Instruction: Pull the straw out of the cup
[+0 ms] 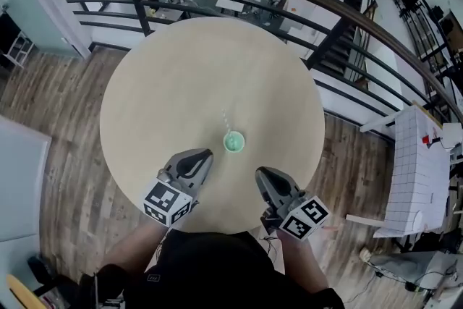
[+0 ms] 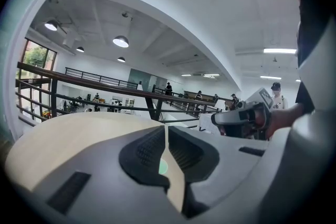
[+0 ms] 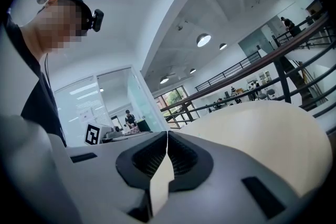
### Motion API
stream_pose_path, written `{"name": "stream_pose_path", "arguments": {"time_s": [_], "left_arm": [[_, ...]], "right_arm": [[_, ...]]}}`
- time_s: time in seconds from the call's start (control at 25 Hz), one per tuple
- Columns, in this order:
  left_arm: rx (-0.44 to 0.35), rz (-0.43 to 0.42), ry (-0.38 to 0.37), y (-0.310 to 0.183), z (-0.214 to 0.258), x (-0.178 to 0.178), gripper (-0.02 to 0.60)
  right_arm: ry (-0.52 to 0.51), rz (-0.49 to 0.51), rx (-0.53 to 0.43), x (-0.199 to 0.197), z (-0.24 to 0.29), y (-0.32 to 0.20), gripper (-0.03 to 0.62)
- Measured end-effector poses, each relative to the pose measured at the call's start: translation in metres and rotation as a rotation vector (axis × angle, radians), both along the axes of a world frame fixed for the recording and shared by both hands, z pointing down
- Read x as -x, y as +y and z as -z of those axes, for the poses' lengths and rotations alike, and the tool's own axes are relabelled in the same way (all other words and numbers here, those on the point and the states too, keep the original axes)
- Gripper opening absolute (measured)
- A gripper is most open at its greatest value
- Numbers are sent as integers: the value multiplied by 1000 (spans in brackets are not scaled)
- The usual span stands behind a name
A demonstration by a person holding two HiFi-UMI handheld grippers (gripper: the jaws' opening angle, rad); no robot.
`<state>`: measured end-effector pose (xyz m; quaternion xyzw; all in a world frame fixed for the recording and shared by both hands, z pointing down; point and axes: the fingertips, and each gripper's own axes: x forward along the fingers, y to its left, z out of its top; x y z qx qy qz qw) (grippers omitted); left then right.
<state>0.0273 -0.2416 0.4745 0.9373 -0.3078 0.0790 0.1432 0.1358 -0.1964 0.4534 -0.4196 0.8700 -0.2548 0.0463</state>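
Left gripper (image 1: 207, 153) and right gripper (image 1: 260, 172), jaws clenched empty, near a green cup (image 1: 233, 142) with a clear straw (image 1: 227, 119).

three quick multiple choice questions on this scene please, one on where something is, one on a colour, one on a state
1. Where does the cup stand on the table?
A) at the table's far edge
B) just beyond the tips of the left claw and the right claw, between them
C) under the left claw

2. What colour is the cup?
A) red
B) black
C) green

3. How do the claws stand?
A) both shut, holding nothing
B) both wide open
C) the right one shut on the cup

Answers:
1 B: the head view shows it ahead of both tips.
2 C: its rim and inside look green.
3 A: each gripper view shows its jaws together with nothing between them.
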Motion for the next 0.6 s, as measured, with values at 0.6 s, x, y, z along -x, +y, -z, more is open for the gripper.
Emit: {"name": "stream_pose_path", "arguments": {"time_s": [0.6], "left_arm": [[49,11,7,-56,-76,-31,137]], "right_arm": [[12,95,96,-3,-69,-44,23]]}}
